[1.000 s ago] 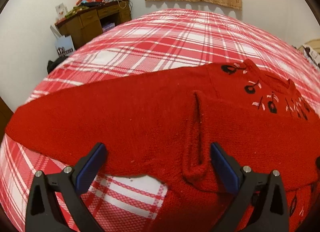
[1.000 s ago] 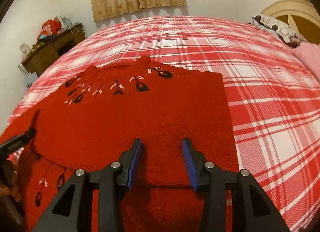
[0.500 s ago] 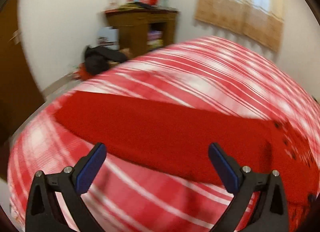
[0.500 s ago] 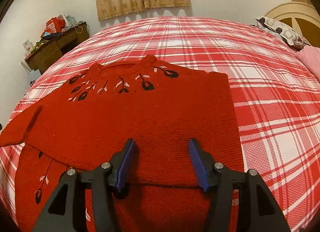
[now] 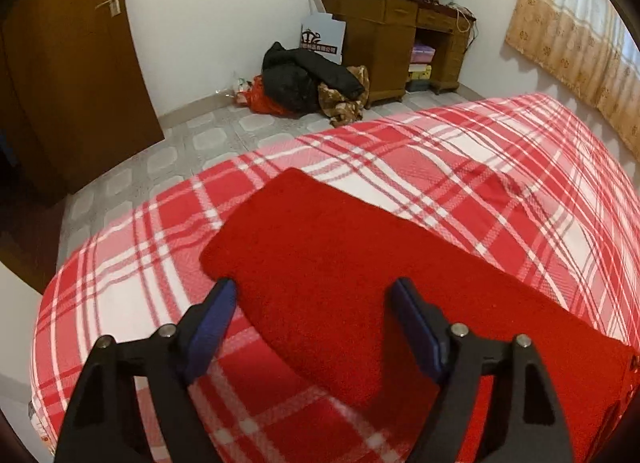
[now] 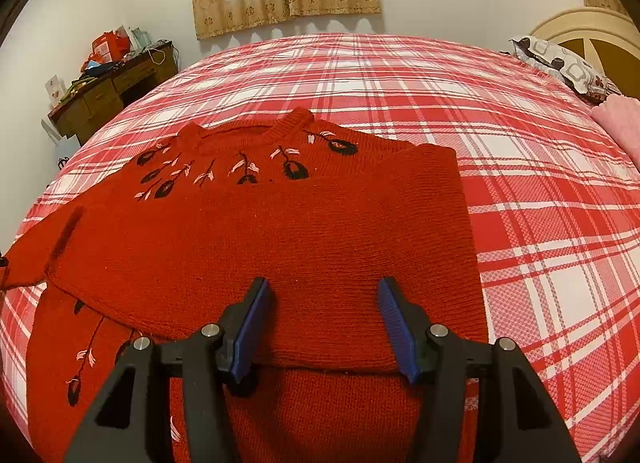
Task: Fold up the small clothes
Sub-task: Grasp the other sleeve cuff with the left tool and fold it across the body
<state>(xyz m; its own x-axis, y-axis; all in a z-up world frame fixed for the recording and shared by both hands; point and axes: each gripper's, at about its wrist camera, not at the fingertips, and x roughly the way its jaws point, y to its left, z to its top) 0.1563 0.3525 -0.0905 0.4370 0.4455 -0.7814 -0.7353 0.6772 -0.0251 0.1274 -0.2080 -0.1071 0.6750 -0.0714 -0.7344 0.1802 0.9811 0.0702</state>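
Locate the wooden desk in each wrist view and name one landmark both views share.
Left wrist view: the wooden desk stands at top centre, against the white wall, beyond the bed, with clutter on top.
Right wrist view: the wooden desk sits at the far left edge, beside the bed, small and tilted by the lens.
Shared landmark: the red sweater lying on the plaid bed; its sleeve fills the left view.

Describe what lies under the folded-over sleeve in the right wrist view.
Under the folded-over sleeve lies the red knitted sweater's body, on the red plaid bedspread. Embroidered flowers show above the sleeve; anything beneath it is covered.
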